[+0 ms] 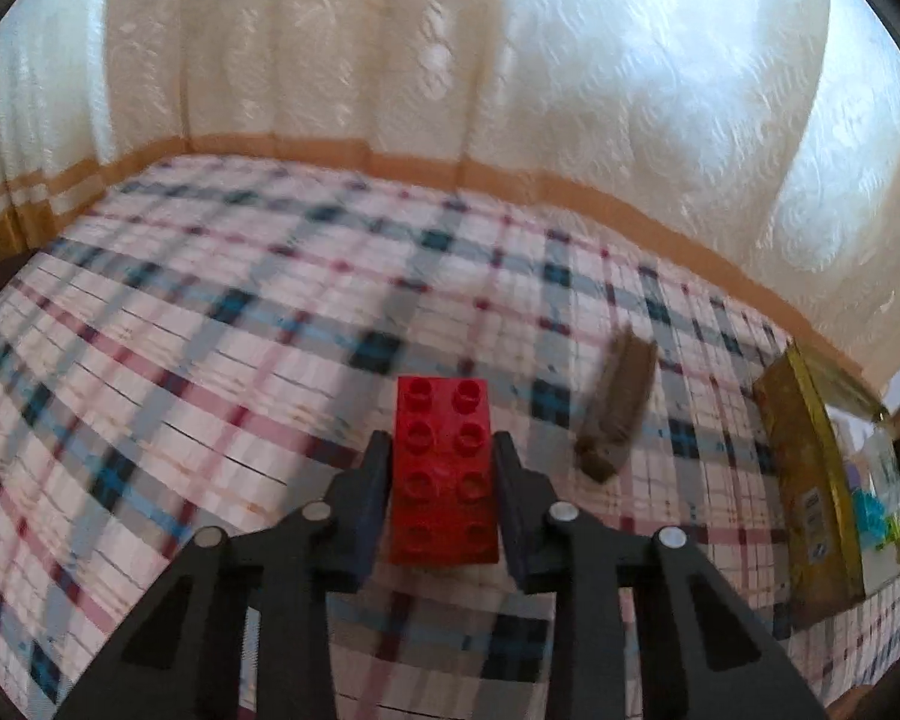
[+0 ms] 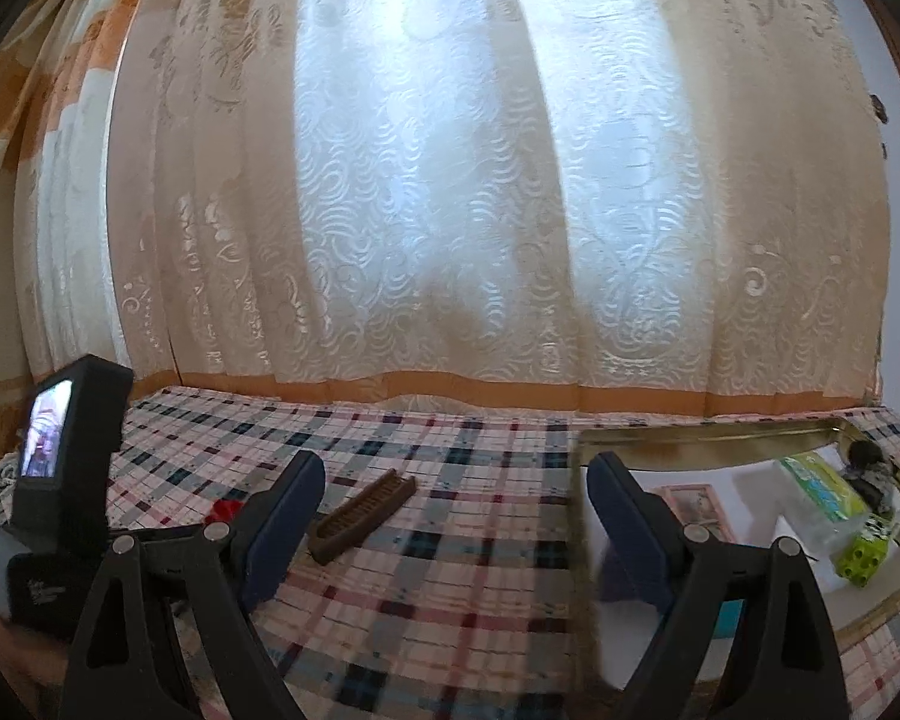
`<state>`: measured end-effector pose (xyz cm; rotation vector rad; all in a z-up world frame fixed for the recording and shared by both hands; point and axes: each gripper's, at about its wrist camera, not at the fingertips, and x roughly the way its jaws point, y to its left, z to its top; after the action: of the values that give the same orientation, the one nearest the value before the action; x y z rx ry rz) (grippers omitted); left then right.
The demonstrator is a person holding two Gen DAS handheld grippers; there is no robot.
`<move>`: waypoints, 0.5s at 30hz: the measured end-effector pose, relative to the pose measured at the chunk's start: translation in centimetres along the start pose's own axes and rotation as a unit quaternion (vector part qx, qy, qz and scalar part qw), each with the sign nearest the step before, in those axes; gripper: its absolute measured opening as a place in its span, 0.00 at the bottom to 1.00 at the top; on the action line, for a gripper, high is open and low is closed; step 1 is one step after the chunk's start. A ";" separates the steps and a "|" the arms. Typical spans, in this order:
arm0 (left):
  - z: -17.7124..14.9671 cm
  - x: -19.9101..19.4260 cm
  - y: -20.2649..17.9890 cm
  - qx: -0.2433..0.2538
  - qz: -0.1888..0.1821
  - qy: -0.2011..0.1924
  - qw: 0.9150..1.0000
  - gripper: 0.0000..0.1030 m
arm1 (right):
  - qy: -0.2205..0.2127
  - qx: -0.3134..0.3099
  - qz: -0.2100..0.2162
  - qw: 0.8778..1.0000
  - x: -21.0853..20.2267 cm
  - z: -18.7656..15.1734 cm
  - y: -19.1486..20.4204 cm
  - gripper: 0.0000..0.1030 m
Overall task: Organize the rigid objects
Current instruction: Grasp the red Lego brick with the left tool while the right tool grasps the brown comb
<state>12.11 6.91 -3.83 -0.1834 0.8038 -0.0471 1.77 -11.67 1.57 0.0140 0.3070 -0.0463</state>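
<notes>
The red brick (image 1: 444,474) on the plaid cloth (image 1: 210,312) is clamped by the left gripper (image 1: 443,468). The right gripper (image 2: 456,498) is held wide and empty. A lift toward the tray (image 2: 714,429) is called for next.

Plaid tablecloth (image 1: 222,312): bare ahead and left of the left gripper (image 1: 441,450); brown comb (image 1: 615,414) lies right of it; gold tray (image 1: 810,480) further right; curtain (image 1: 450,60) closes the far edge.
</notes>
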 end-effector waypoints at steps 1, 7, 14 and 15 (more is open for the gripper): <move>0.1 -0.4 0.4 -0.003 0.007 -0.012 1.000 0.31 | 0.003 -0.001 0.002 1.000 0.4 0.1 0.3 0.89; 1.1 -2.1 4.0 -0.050 0.083 -0.079 0.992 0.31 | 0.092 -0.009 0.008 0.996 5.9 0.6 2.4 0.89; 1.4 -2.5 4.9 -0.044 0.110 -0.094 0.988 0.31 | 0.217 0.019 0.000 0.976 12.9 -0.2 1.3 0.89; 1.4 -2.5 4.7 -0.040 0.112 -0.095 0.988 0.31 | 0.238 0.025 -0.003 0.971 13.8 -0.5 1.1 0.89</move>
<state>11.26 12.00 -1.96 -0.1691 0.6318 0.2110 14.82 -11.14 -3.09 0.0756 0.7857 -0.0557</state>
